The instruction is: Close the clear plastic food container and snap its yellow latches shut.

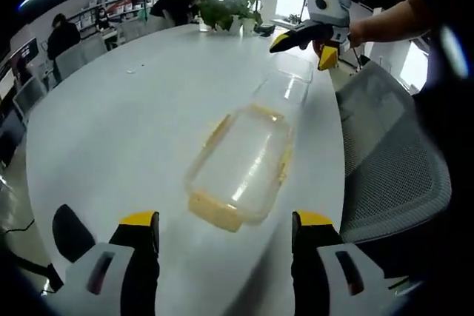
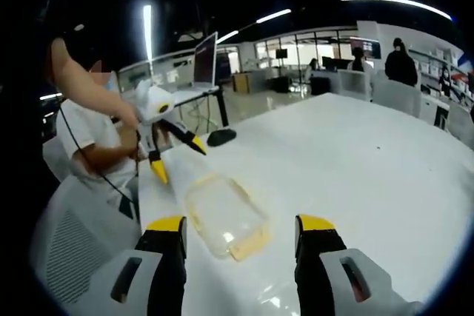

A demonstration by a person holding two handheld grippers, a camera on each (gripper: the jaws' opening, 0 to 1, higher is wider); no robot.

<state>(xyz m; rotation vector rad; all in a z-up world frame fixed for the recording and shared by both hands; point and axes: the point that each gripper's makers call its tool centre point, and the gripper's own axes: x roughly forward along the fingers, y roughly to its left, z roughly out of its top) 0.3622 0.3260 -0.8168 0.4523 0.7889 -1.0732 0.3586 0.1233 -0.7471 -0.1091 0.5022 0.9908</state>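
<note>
Two tongs, left tongs [image 1: 222,238] and right tongs [image 2: 241,238], hang spread and empty. Between them, untouched, the clear container [image 1: 241,168] lies on the white table [image 1: 126,116].

The white worktop [image 1: 133,123] is wide and bare on most of its top, so a gripper can move freely over it. The clear container [image 1: 241,164] lies near one edge, with open room on the side toward the middle of the worktop. Its lid [image 1: 285,83] lies just past it, at the far end. A grey chair [image 1: 392,168] stands close beside that edge and narrows the way in from there. The left gripper [image 1: 222,234] sits just before the container, jaws wide apart. The right gripper [image 1: 307,44] hangs above the lid end, jaws spread. Plants [image 1: 226,9] stand far off at the worktop's end.
</note>
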